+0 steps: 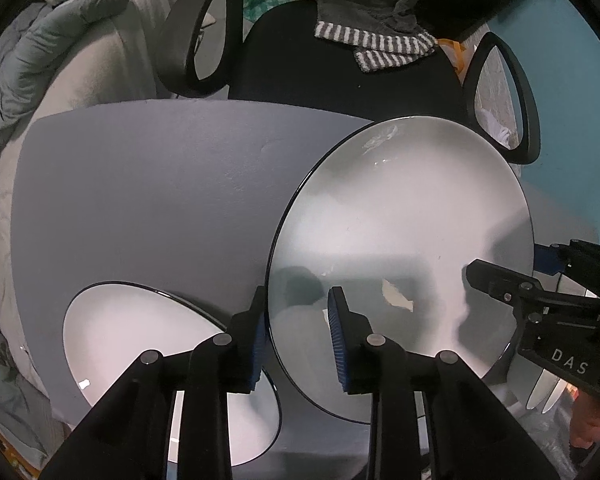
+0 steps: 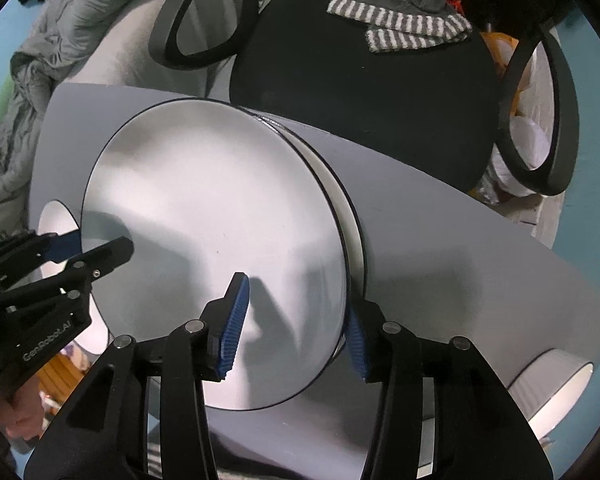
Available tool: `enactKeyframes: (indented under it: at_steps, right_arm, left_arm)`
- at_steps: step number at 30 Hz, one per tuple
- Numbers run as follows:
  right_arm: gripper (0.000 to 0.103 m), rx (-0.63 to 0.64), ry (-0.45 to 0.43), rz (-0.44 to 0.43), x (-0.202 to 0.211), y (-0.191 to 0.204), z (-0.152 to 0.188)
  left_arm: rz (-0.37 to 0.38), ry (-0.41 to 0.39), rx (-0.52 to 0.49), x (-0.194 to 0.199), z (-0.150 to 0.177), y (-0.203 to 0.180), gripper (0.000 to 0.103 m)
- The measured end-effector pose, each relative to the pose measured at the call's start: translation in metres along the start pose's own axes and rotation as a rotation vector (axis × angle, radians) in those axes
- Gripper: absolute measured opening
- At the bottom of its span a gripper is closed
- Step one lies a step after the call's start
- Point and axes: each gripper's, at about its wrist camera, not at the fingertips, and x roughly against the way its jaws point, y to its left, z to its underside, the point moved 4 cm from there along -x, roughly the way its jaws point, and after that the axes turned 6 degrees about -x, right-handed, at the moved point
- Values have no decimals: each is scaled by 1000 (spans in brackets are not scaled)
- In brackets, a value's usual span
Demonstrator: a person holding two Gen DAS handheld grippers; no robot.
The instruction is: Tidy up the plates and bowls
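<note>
A large white plate (image 1: 400, 240) with a thin dark rim lies on the grey table (image 1: 140, 200). In the right wrist view this plate (image 2: 212, 220) rests on top of a second plate (image 2: 354, 216), whose white rim shows along its right side. My left gripper (image 1: 298, 344) is open and straddles the top plate's left rim; its blue pads do not press on it. My right gripper (image 2: 294, 336) is open astride the right rim, one pad above the plate and one outside it. A smaller white dish (image 1: 140, 340) lies beside my left gripper.
A white bowl (image 2: 552, 392) stands at the table's near right edge. Behind the table is a black office chair (image 1: 340, 80) with a striped towel (image 1: 380, 46) draped on it. Grey bedding (image 1: 40, 60) lies at the left. A hand (image 1: 592, 424) holds the right gripper.
</note>
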Motion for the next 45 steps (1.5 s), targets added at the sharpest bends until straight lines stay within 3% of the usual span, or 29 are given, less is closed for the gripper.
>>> enactKeyframes:
  at_steps: [10, 45]
  right_arm:
    - [47, 0, -9, 69, -1, 5, 4]
    - [51, -54, -82, 182, 15, 8, 18]
  left_arm:
    - [-28, -19, -29, 10, 1, -7, 37]
    - [-5, -71, -36, 29, 18, -9, 39]
